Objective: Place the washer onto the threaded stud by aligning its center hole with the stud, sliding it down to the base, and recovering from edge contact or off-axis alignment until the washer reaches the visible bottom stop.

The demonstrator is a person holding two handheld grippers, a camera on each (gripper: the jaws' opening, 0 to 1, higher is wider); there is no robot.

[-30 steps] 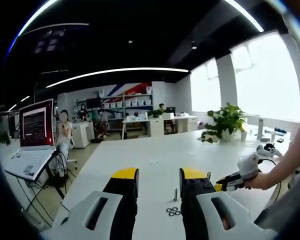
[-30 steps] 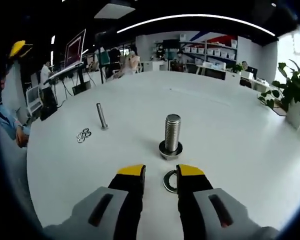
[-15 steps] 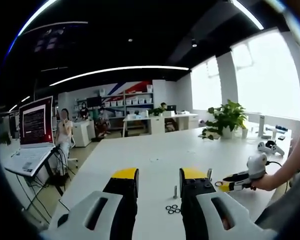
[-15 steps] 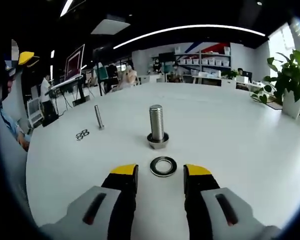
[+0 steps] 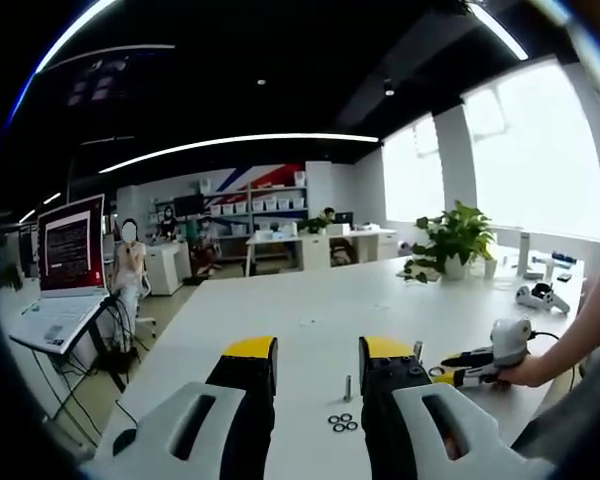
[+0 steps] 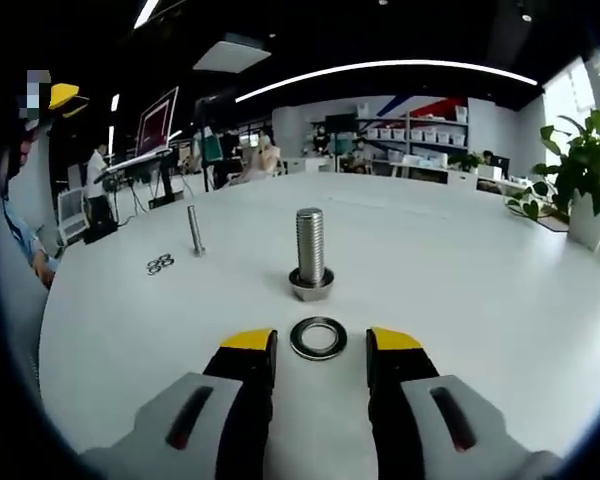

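**Washer lying flat just ahead of my right jaws, stud upright beyond it**

From the right gripper view I see my right gripper (image 6: 320, 345) with its yellow-tipped jaws spread apart and nothing held between them. The washer (image 6: 318, 337) lies flat on the white table (image 6: 460, 300), sitting in the gap between the two jaw tips, apart from both as far as I can tell. Just past it, straight ahead of the jaws, the threaded stud (image 6: 311, 250) stands upright on its hex base, close to the washer but not touching it. The washer's hole is not over the stud. Farther ahead and to the left of my jaws a thinner bolt (image 6: 194, 230) stands upright, with a small cluster of spare washers (image 6: 160, 264) lying flat nearer to me, beside it. A potted plant (image 6: 585, 180) sits off to the far right.

In the left gripper view my left gripper (image 5: 318, 352) also has its jaws spread, empty, hanging above the table. Between its jaw tips and a little ahead I see the thin bolt (image 5: 348, 388) and the spare washers (image 5: 343, 423). To the right of those jaws the right gripper (image 5: 458, 373) comes in, held by a hand (image 5: 525, 370), its yellow tips low over the table. A laptop (image 5: 65, 275) stands far left
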